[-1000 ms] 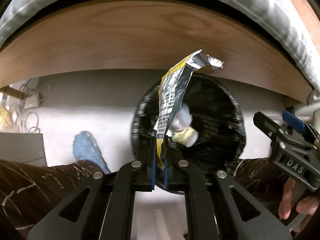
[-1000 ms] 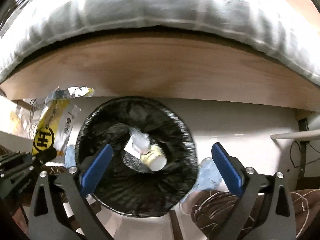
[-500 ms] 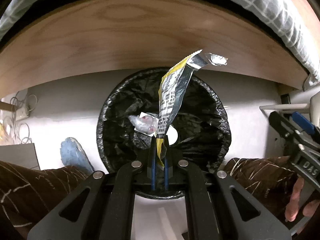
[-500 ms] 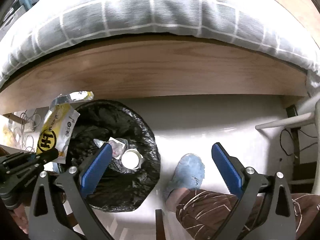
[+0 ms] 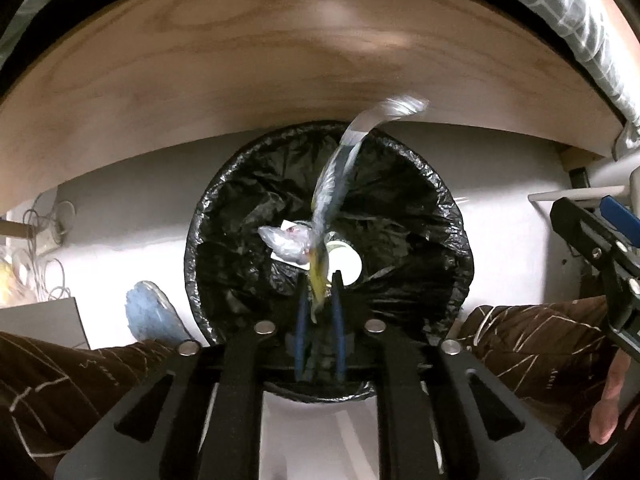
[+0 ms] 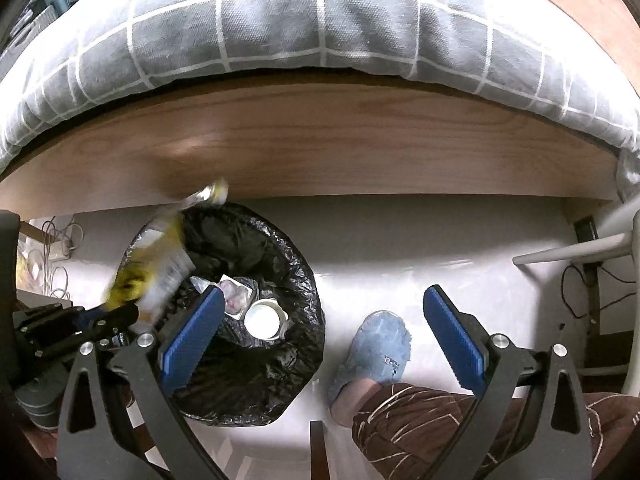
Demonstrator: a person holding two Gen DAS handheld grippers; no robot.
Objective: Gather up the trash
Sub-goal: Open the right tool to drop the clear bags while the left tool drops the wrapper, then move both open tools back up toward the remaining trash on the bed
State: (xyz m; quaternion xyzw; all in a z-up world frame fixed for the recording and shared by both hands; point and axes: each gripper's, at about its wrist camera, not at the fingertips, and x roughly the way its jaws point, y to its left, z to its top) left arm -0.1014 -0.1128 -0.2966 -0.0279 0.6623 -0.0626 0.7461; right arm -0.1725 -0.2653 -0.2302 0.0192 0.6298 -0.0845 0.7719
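A round bin lined with a black bag (image 5: 440, 200) stands on the pale floor below my left gripper (image 5: 320, 280), which points straight down over its middle. The jaws are opening, and the yellow and silver snack wrapper (image 5: 336, 176) hangs blurred in the gap between them, no longer pinched. In the bin lie a white cup (image 5: 346, 266) and a clear plastic pack (image 5: 286, 240). In the right wrist view the wrapper (image 6: 160, 264) tilts over the bin's (image 6: 288, 264) left rim. My right gripper (image 6: 320, 304) stands wide open and empty, to the right of the bin.
A wooden bed frame (image 6: 320, 140) with a grey checked quilt (image 6: 320, 20) runs behind the bin. A person's blue slippers (image 6: 376, 344) and brown trouser legs (image 5: 540, 344) flank it. Cables (image 5: 44, 232) lie at the left, a white rack leg (image 6: 580, 252) at the right.
The left gripper came over the middle of the bin and its jaws parted; the wrapper, held still before, is now blurred and slipping. The right gripper shifted right, off the bin.
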